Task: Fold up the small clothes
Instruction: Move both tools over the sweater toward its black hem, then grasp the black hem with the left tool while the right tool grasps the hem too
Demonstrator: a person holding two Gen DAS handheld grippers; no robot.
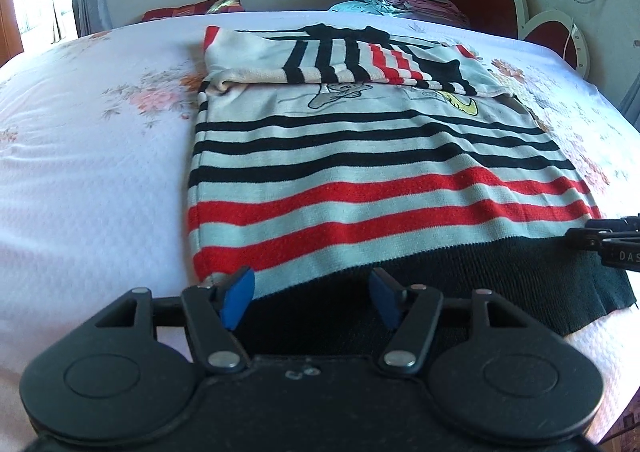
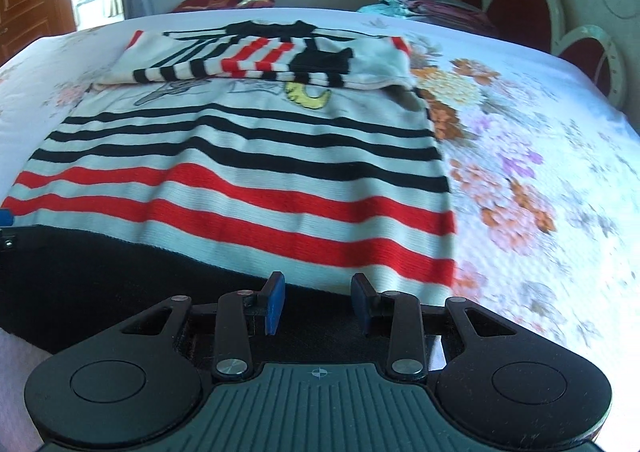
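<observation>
Your sweater (image 1: 360, 179) lies flat on the bed (image 1: 100, 171), sleeves folded across its top, black hem nearest you. Your left gripper (image 1: 312, 298) sits at the hem's left corner, jaws apart and gripping nothing. Your right gripper (image 2: 318, 302) sits at the hem's right end, jaws likewise apart, over the black band.
</observation>
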